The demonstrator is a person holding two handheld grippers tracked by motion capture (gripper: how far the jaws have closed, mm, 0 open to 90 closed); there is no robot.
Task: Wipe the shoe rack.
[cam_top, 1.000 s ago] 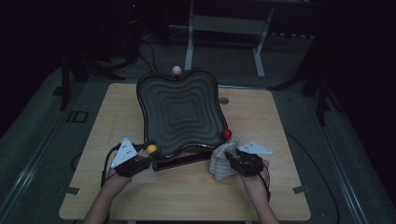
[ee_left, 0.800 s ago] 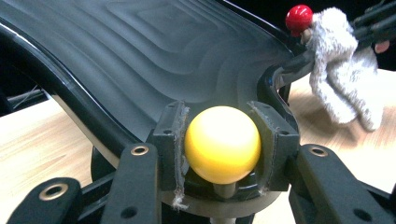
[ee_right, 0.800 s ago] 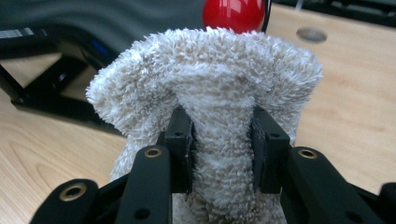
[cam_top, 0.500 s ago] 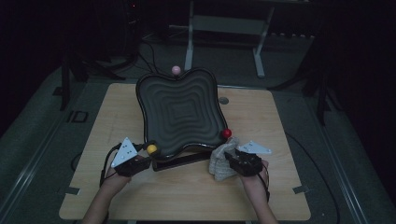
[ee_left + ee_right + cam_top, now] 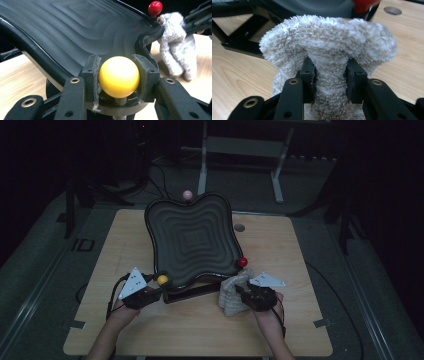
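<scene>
A black wavy-ribbed tray (image 5: 192, 240) stands tilted on a stand in the middle of the wooden table (image 5: 280, 255). It has ball knobs at its corners: yellow (image 5: 162, 280), red (image 5: 242, 262) and pink (image 5: 187, 194). My left gripper (image 5: 156, 289) is shut on the yellow knob (image 5: 119, 76), its pads (image 5: 92, 75) pressed on both sides. My right gripper (image 5: 239, 296) is shut on a fluffy beige cloth (image 5: 232, 292), bunched between its pads (image 5: 308, 76). The cloth (image 5: 175, 50) touches the tray's near right rim below the red knob (image 5: 155, 7). In the right gripper view the cloth (image 5: 329, 50) hides most of the tray.
The tray's black stand base (image 5: 192, 292) lies between my two hands. A round hole (image 5: 239, 227) is set in the tabletop right of the tray. Bare wood lies to the right and along the near edge. Dark floor and metal frame legs (image 5: 202, 165) lie beyond.
</scene>
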